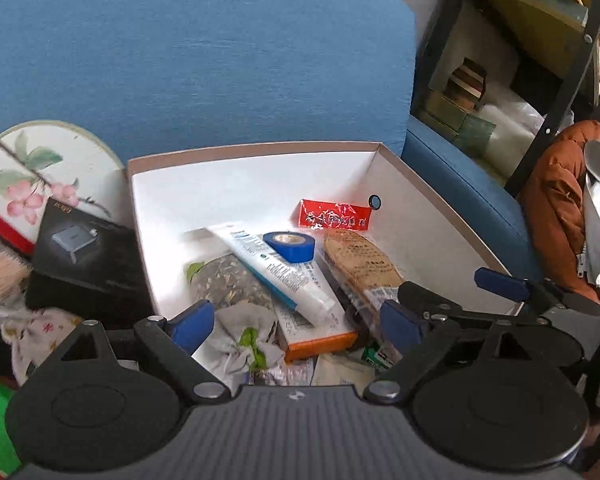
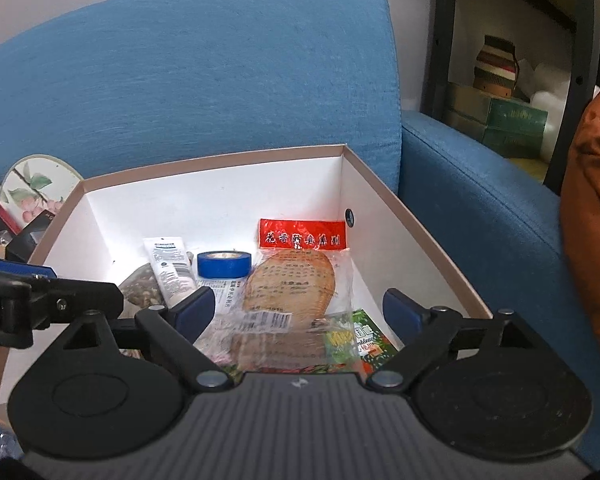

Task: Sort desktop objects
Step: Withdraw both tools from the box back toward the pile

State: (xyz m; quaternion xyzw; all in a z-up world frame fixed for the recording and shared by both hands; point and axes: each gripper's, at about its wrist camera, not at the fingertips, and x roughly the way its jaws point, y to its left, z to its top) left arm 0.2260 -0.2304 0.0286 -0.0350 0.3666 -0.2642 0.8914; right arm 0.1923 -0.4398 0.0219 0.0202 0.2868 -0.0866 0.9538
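both grippers, left [image 1: 296, 322] and right [image 2: 298, 312], hover released over white box [image 2: 220, 196]; inside: blue tape roll [image 2: 224, 267], white tube [image 2: 170, 274], red packet [image 2: 302, 233], its chinese print unreadable

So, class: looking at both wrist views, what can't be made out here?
- Left wrist view: the black box has print too small to read.
- Left wrist view: the orange-edged carton is mostly covered by the white tube.
- Right wrist view: the green packet is partly hidden behind the right tongs.
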